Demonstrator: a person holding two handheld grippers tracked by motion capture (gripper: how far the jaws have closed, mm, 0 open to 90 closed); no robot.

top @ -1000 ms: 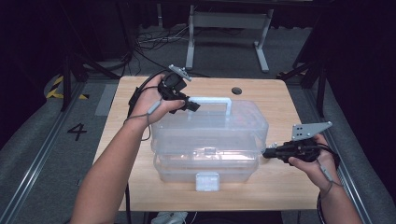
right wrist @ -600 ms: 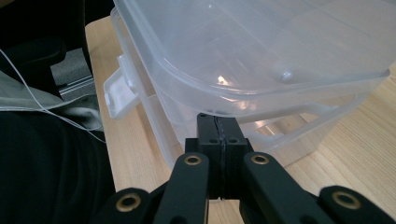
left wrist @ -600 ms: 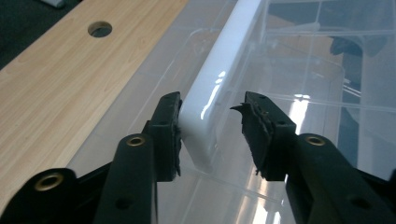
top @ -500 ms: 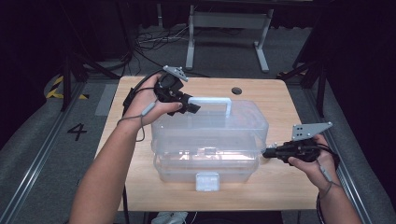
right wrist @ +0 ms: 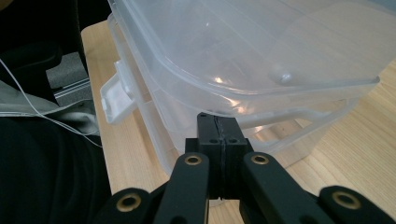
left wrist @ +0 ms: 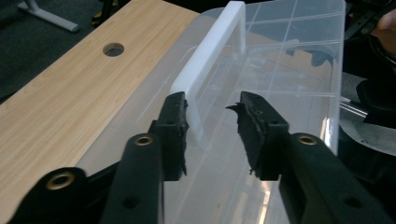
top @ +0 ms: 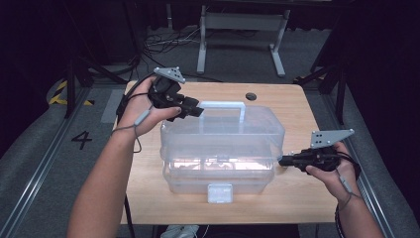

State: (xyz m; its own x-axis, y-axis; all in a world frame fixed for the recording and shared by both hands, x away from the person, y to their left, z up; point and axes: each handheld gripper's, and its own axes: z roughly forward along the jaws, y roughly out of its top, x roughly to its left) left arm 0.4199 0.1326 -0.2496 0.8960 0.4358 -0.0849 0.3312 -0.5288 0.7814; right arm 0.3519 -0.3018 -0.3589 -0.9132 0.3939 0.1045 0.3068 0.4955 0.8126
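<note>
A clear plastic storage box [top: 223,144] with a white handle [top: 223,105] on its lid stands mid-table. My left gripper [top: 195,110] hovers at the handle's left end. In the left gripper view its jaws [left wrist: 212,135] are apart and have just been closing; the handle's near post [left wrist: 196,126] stands between them, close to the left jaw, unpressed. My right gripper [top: 282,161] is shut, its tip [right wrist: 219,123] at the box's right side just under the lid rim [right wrist: 261,105], with nothing between the jaws.
The wooden table [top: 292,104] has a round cable hole [top: 250,96] behind the box. A white latch [top: 219,192] hangs on the box's front. Dark floor, cables and a metal stand [top: 242,29] lie beyond the table.
My left hand has drawn slightly left and up from the handle's end, its jaws widening and then narrowing. The right gripper and the box have stayed put.
</note>
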